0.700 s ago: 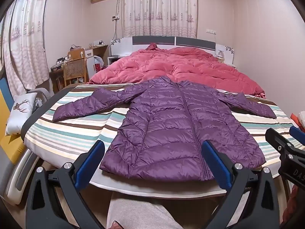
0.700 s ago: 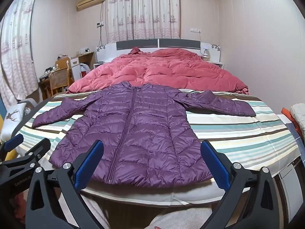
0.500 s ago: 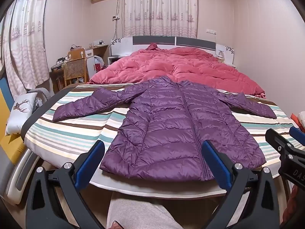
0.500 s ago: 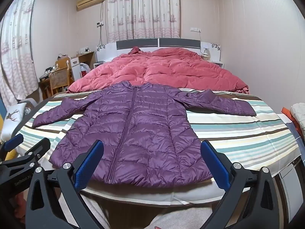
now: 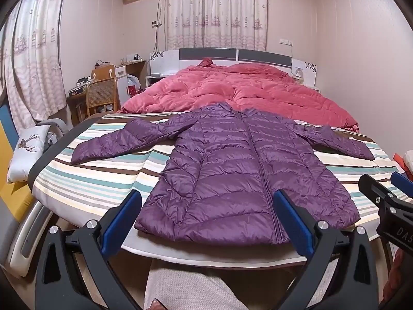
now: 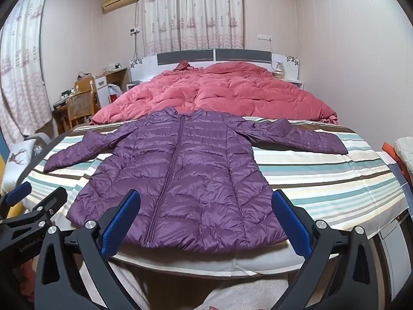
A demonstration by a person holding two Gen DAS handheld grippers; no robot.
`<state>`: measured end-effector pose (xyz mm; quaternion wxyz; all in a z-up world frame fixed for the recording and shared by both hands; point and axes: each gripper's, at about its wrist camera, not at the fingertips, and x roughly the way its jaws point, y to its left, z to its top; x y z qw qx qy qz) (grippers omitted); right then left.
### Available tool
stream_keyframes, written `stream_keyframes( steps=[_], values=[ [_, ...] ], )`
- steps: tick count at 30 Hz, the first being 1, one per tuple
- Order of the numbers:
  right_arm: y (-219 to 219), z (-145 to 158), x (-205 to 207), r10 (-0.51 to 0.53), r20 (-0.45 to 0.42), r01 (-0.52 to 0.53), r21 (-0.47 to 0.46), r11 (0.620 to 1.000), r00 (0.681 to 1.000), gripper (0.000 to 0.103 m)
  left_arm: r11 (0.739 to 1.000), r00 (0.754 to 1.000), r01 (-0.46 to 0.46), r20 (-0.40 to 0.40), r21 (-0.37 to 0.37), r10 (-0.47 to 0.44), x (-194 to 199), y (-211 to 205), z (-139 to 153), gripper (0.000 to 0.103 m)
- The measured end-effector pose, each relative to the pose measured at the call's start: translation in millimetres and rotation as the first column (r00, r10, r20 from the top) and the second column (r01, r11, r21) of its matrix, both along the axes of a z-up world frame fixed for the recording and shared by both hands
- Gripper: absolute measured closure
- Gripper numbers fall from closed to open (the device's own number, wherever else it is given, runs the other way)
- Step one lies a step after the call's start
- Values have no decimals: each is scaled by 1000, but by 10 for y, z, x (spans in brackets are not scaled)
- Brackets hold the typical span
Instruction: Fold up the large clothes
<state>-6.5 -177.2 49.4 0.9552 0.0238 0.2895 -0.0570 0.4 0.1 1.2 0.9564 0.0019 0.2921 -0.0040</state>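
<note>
A purple quilted down jacket [image 5: 240, 170] lies flat and zipped on the striped sheet of the bed [image 5: 103, 180], both sleeves spread out sideways, hem toward me. It also shows in the right wrist view [image 6: 180, 175]. My left gripper [image 5: 206, 222] is open and empty, held before the hem at the foot of the bed. My right gripper [image 6: 206, 219] is open and empty, also before the hem. Each gripper shows at the edge of the other's view.
A red duvet [image 5: 240, 93] is bunched at the head of the bed. A wicker chair [image 5: 100, 98] and desk stand at the left. A deer-print pillow [image 5: 25, 149] lies left of the bed. The person's knee [image 5: 185, 289] is below the grippers.
</note>
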Motion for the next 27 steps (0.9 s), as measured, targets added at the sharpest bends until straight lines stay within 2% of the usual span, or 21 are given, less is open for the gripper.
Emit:
stream_keyframes(
  steps=[27],
  values=[
    [-6, 7, 12, 1, -11, -1, 8, 1000, 1000, 3, 1000, 1000, 1, -4, -7, -1, -2, 3, -86, 2]
  ],
)
